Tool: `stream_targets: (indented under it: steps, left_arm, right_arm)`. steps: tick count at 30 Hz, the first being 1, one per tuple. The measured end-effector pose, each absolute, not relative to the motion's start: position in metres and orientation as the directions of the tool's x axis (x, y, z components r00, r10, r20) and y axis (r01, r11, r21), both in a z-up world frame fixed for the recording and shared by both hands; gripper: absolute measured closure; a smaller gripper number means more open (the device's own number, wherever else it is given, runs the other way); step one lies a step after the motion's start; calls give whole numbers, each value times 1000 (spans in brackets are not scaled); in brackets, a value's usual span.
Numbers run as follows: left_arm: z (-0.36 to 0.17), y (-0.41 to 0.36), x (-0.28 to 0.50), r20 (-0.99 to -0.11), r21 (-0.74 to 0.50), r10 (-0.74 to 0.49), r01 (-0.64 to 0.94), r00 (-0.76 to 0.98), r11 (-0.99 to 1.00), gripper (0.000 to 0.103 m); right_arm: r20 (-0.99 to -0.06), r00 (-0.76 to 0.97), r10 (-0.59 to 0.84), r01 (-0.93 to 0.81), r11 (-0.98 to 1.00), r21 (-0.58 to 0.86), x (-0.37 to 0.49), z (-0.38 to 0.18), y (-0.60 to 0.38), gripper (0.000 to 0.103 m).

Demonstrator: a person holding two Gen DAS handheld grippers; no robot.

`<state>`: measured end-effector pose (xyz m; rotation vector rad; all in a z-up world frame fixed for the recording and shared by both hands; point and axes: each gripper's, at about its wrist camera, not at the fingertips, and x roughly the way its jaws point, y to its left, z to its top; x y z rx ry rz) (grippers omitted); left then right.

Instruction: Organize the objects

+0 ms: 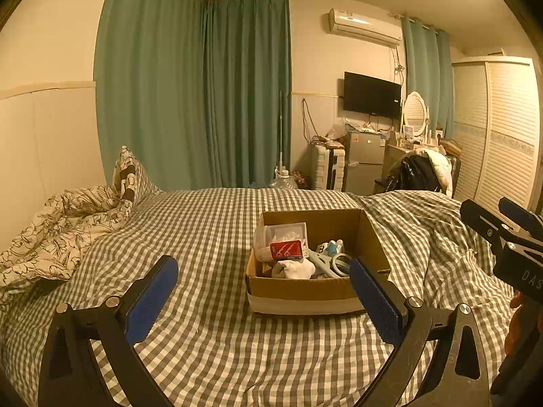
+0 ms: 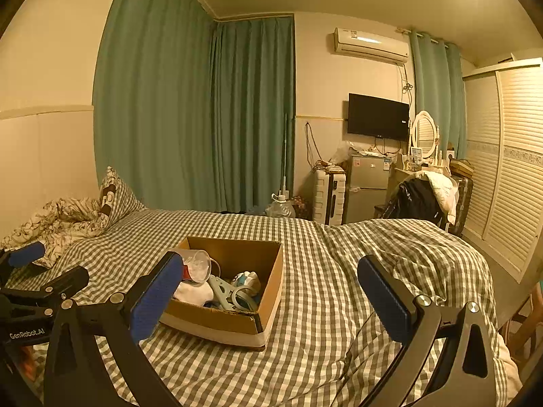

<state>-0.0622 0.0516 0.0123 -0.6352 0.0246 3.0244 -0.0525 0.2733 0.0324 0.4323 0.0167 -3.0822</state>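
Both of my grippers hover empty above the grey-and-white checked bedcover (image 1: 210,237). My left gripper (image 1: 263,300) has its blue-padded fingers spread wide, just short of the open brown cardboard box (image 1: 305,288); my right gripper (image 2: 271,302) is spread too, with the box beside its left finger. Inside the box lie a red packet (image 1: 286,250), a clear plastic tub (image 1: 271,235), a white sock (image 1: 294,269) and pale blue scissors (image 1: 331,264).

Open cardboard box (image 1: 305,288) on the bed holds jumbled small items.
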Motion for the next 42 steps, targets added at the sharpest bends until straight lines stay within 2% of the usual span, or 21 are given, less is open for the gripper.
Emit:
stream_targets:
  steps: [42]
  left_arm:
    - [8,50,-61,-421,-5,38,-40,-906,-999,0]
  right_arm:
    - [-299,-954,-41,59,-997,-52,-56,26,261,0]
